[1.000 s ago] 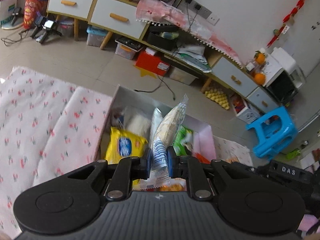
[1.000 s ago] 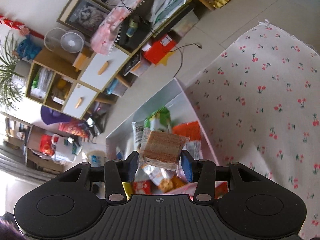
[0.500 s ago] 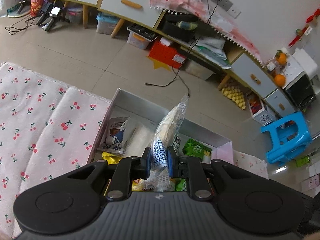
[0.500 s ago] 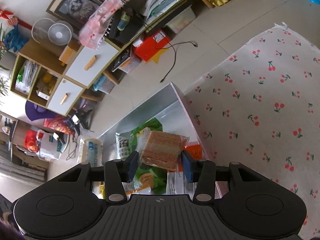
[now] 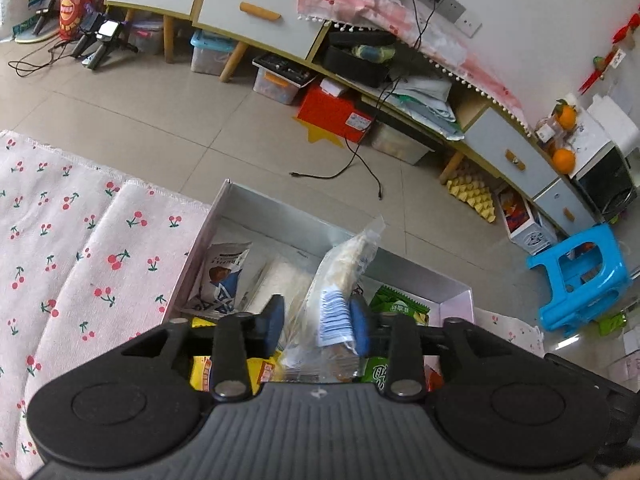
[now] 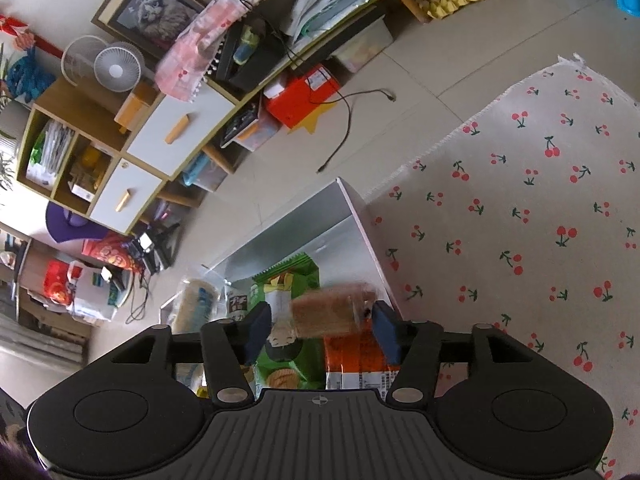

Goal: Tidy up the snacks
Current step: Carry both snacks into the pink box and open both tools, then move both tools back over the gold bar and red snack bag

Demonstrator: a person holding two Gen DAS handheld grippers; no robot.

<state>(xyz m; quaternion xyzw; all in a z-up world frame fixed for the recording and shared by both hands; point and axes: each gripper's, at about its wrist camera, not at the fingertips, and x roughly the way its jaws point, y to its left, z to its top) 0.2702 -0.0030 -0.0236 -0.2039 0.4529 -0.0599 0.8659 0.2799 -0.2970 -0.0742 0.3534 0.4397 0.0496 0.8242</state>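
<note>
A silver snack box [image 5: 280,208] stands on the cherry-print cloth and holds several packets. My left gripper [image 5: 318,320] is open above it; a clear packet of pale crackers [image 5: 344,268] leans against the right finger, free of the left one. My right gripper [image 6: 322,330] is open above the same box [image 6: 304,220]. A blurred brown wafer pack [image 6: 332,310] sits loose between its fingers, over a green packet [image 6: 288,280] and an orange packet [image 6: 352,360].
The cherry-print cloth [image 5: 80,240] spreads left of the box, and in the right wrist view [image 6: 540,220] to its right. Beyond lie tiled floor, a low cabinet [image 5: 256,12], a red box [image 5: 336,112] and a blue stool [image 5: 580,276].
Both grippers have opened over the box. The cracker packet and the wafer pack were gripped before and now sit loose between the fingers; the wafer pack has dropped lower.
</note>
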